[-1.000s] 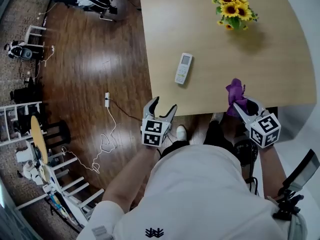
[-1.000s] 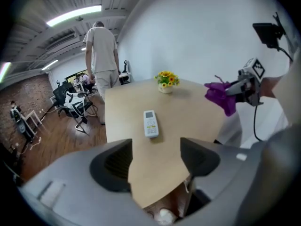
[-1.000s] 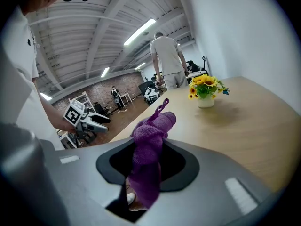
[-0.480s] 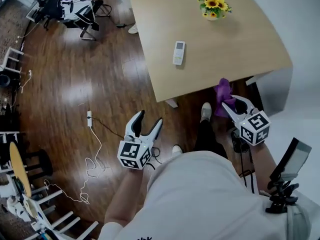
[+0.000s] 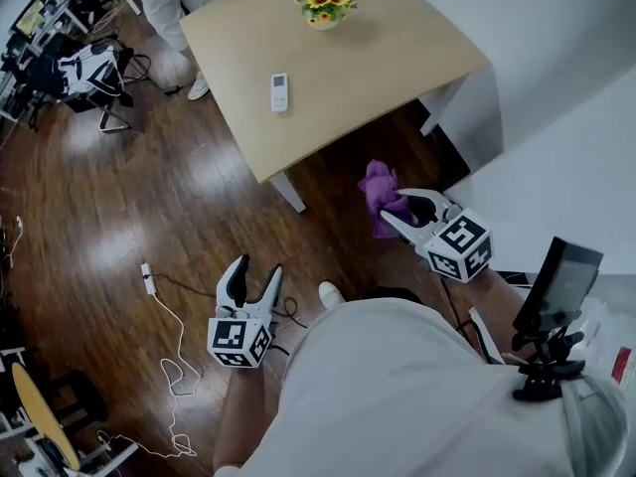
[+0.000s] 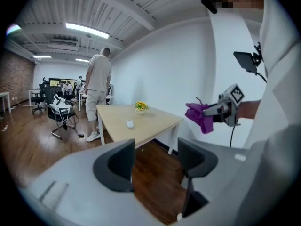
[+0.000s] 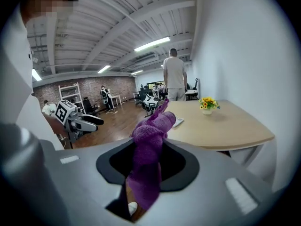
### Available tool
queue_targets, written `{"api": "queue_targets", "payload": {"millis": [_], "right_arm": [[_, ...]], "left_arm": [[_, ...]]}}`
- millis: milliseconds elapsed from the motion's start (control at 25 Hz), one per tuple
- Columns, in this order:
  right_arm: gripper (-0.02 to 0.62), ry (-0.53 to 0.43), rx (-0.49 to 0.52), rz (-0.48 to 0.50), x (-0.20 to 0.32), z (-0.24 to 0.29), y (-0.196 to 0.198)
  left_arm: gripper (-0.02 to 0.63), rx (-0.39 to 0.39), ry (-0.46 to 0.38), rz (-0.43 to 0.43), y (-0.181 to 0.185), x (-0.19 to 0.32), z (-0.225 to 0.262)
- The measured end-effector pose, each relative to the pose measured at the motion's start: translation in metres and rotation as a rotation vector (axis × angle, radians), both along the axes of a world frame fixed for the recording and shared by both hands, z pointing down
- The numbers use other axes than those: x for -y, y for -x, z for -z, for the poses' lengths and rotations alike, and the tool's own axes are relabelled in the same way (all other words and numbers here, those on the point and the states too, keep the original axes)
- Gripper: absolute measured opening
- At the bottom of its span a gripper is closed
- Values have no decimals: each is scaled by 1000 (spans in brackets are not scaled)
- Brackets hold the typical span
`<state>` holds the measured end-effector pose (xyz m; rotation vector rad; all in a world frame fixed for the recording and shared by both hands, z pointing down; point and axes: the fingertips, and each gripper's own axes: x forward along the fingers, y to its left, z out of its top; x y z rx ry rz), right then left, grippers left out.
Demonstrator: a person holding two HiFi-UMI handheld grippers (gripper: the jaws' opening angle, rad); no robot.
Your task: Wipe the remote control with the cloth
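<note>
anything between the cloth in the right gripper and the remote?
Nothing in the way. Head view: from the cloth in the right gripper, only wood floor, then bare table top up to the remote.

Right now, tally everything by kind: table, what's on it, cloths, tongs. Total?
Table: 1
Remote: 1, on the table
Flower pot: 1, on the table
Cloth: 1, purple, clamped in the right tongs
Tongs: 2; the left tongs are closing, nothing between them
Total: 6
</note>
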<state>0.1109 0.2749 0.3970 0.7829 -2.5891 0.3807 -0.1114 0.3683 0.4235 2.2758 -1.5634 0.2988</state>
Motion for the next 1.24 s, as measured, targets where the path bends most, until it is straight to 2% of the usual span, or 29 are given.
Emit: {"api": "queue_targets", "payload": {"millis": [120,240,400,880,1240], "right_arm": [[124,-25,9,62,-10,7,2],[124,-35,10,84,-27,16,-10],[124,-31,15,83,-49,15,-29],[124,-8,20,85,-100,14,-73],[124,-17,-2,93,-116,-5,-104]], "left_arm": [[304,-7,-9,48,-11,-11,-1],[304,-16,-17,30,-36,-19,6],[304,21,-30,-17,-63,-31,15],[302,42,-6,-33,-112,-77,23],[304,64,17,-45,-153,-89,2]]}}
